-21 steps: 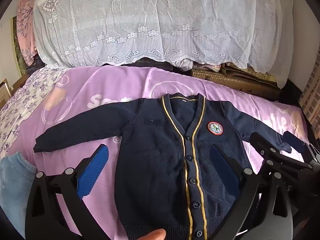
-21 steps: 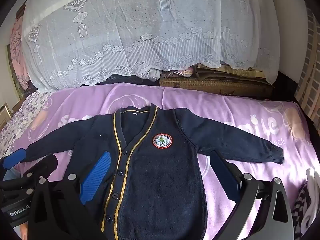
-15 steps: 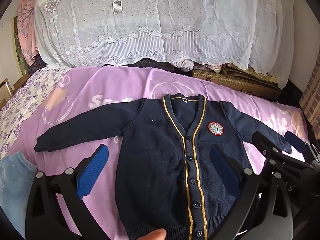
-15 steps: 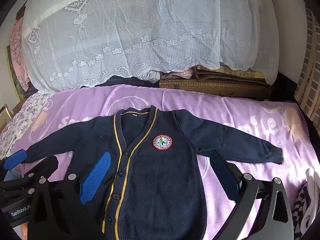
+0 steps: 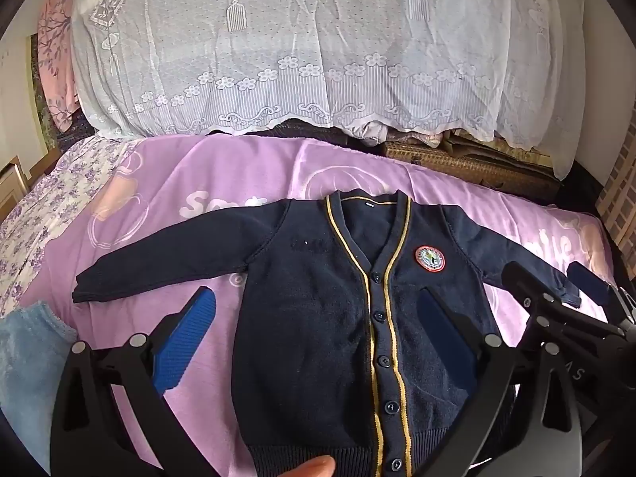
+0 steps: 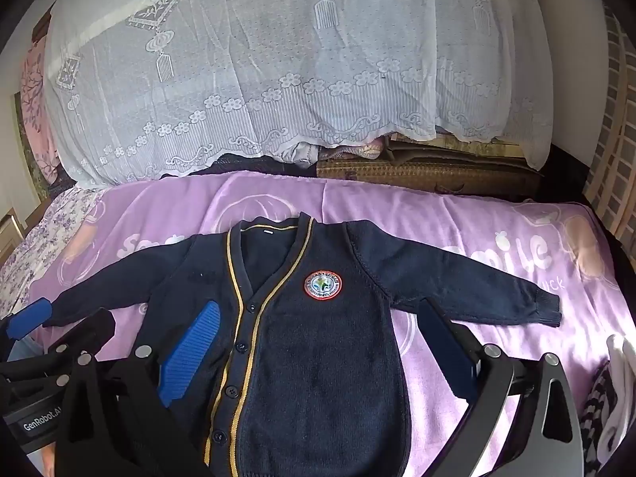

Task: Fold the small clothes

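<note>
A navy buttoned cardigan [image 5: 318, 318] with yellow trim and a round badge lies flat, face up, on the purple bedspread [image 5: 238, 183], both sleeves spread out. It also shows in the right wrist view [image 6: 326, 349]. My left gripper [image 5: 318, 342] is open and empty, above the cardigan's lower left half. My right gripper [image 6: 318, 349] is open and empty, above its lower right half. Each gripper shows at the edge of the other's view: the right one [image 5: 564, 318] and the left one [image 6: 47, 342].
A light blue cloth [image 5: 28, 365] lies at the left of the bed. A black-and-white striped garment [image 6: 612, 397] lies at the right. A lace-covered pile [image 5: 318, 47] and a woven chest [image 5: 469, 163] stand behind the bed. A fingertip [image 5: 314, 467] shows at the bottom edge.
Both grippers have drifted back slightly, still open. The cardigan has not moved.
</note>
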`<state>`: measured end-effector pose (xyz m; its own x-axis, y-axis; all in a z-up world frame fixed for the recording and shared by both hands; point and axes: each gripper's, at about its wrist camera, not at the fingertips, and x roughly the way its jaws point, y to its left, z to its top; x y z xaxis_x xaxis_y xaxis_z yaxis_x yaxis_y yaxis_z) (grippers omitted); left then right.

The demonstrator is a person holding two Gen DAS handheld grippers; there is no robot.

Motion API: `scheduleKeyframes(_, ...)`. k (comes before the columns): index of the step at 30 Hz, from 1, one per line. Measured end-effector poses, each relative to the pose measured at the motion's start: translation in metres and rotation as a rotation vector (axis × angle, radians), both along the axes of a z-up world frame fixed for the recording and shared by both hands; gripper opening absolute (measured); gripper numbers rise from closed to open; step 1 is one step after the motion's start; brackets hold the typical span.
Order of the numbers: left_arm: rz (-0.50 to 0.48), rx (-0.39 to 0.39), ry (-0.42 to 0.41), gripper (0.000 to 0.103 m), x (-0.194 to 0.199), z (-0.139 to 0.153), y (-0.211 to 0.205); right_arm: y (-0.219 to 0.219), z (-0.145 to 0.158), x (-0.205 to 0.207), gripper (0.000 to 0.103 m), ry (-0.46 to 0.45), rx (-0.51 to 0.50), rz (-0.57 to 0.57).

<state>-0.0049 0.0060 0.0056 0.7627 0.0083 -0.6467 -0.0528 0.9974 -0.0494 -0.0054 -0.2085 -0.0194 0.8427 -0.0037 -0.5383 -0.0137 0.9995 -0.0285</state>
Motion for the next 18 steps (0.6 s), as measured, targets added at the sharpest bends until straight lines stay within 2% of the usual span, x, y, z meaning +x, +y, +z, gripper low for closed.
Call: scheduleKeyframes(18, 0.002, 0.002, -0.005, 0.099, -0.0005, 0.0022, 0.0031, -0.0007, 0.0004, -0.0009, 0.100, -0.004, 0.000, -0.001)
